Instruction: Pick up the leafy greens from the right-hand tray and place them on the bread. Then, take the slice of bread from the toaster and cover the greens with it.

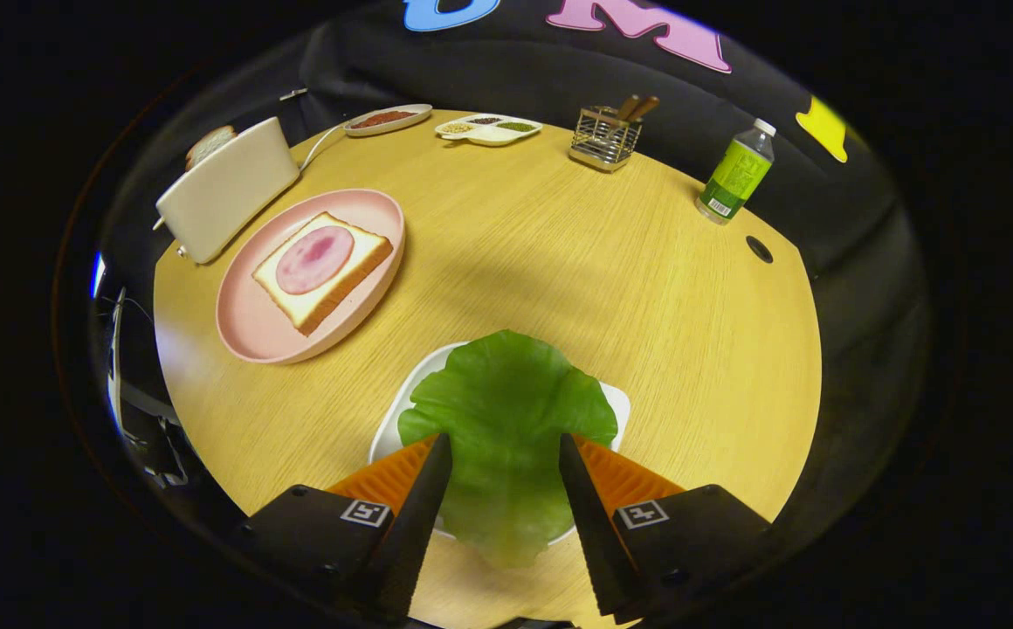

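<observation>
We saw the gripper [505, 450] poised low over the near edge of the round wooden table [611, 262], its two fingers spread moderately apart with the lettuce leaf [506, 411] lying between them. The leaf rested on a white tray [618, 404] at that near edge, covering most of it, and its stem end reached back between the fingers. We could not tell whether either finger pressed on the leaf; the gap between them looked about as wide as the leaf's narrow end, so a grip could not be confirmed.

Beyond the fingers, toward the left edge of the table, sat a pink plate [253, 323] carrying a slice of bread [325, 273] topped with a round slice of ham [314, 259]. Just behind the plate, at the far left edge, stood a cream toaster [227, 192], with a second slice of bread [208, 144] poking from its top.

Along the far edge we noted an oval dish of reddish filling [389, 120], a white divided dish of seeds and grains [489, 129], and a wire holder [605, 138] with brown sticks in it. At the far right edge stood a plastic bottle with a green label [736, 175], and near it a small dark hole [759, 249] in the tabletop.
</observation>
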{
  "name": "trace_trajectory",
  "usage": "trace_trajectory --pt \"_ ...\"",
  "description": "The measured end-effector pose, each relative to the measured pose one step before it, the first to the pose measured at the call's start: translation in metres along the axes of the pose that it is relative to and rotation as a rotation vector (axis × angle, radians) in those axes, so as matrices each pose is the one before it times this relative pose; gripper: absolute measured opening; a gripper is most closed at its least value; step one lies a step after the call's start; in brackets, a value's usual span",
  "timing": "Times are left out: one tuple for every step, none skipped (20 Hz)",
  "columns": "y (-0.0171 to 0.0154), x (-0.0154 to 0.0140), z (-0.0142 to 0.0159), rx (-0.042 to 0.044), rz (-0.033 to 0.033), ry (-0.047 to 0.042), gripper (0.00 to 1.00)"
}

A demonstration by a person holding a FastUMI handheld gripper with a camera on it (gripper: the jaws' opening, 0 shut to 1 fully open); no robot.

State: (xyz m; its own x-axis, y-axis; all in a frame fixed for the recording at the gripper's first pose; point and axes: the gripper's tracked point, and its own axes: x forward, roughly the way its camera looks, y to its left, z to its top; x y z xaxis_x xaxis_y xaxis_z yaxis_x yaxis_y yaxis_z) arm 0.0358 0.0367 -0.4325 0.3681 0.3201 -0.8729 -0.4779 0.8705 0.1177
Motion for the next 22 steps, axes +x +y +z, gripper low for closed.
trace_trajectory --pt "0.00016 0.00342 -0.00267 0.00396 0.00452 0.01772 0.79" --pt "0.00278 0.00014 0.00061 0.01825 0.02194 0.01042 0.76" --pt "0.00162 0.00128 -0.00211 0.02143 0.01189 0.01318 0.71" --pt "-0.00057 -0.00048 0.00085 0.01083 -0.00173 -0.00046 0.66" --pt "0.00038 -0.00001 -0.00059 -0.00347 0.00287 0.00566 0.62" --pt "0.00261 -0.00056 0.00094 0.00191 0.00369 -0.0069 0.44" --pt "0.00094 0.00041 -0.00053 0.00587 -0.00175 -0.007 0.26" --pt "-0.00005 -0.00093 0.00021 0.00172 -0.00786 -0.00701 0.18" --pt "0.0013 -0.00133 -0.00097 -0.00246 -0.00433 0.00184 0.11" --pt "0.00201 -0.00357 0.00175 0.00045 0.00134 -0.01201 0.11" --pt "0.00317 -0.0044 0.00466 0.01005 0.00864 -0.02159 0.11" --pt "0.00527 -0.00651 0.00474 0.01829 0.01724 -0.01706 0.11" --pt "0.00667 -0.00833 0.00433 0.01333 0.01991 -0.01643 0.11" --pt "0.00318 -0.01015 0.00549 0.00397 0.00387 -0.01558 0.11" --pt "0.00189 -0.0102 0.0068 -0.00026 0.00015 -0.01554 0.11" --pt "0.00641 -0.01136 0.004 -0.00119 0.00856 -0.00059 0.11" --pt "0.00494 -0.01042 0.00924 -0.00146 0.00142 -0.01235 0.11" --pt "0.00603 -0.00898 0.01116 0.00147 0.00311 -0.01802 0.1" --pt "0.00797 -0.00912 0.01191 0.00599 0.00583 -0.01771 0.11" --pt "0.01065 -0.00725 0.0129 0.00951 0.01121 -0.01584 0.11" --pt "0.00971 -0.00642 0.01034 0.00755 0.0031 -0.00877 0.1" --pt "0.01144 -0.00488 0.01267 0.00086 0.00799 -0.01198 0.11"
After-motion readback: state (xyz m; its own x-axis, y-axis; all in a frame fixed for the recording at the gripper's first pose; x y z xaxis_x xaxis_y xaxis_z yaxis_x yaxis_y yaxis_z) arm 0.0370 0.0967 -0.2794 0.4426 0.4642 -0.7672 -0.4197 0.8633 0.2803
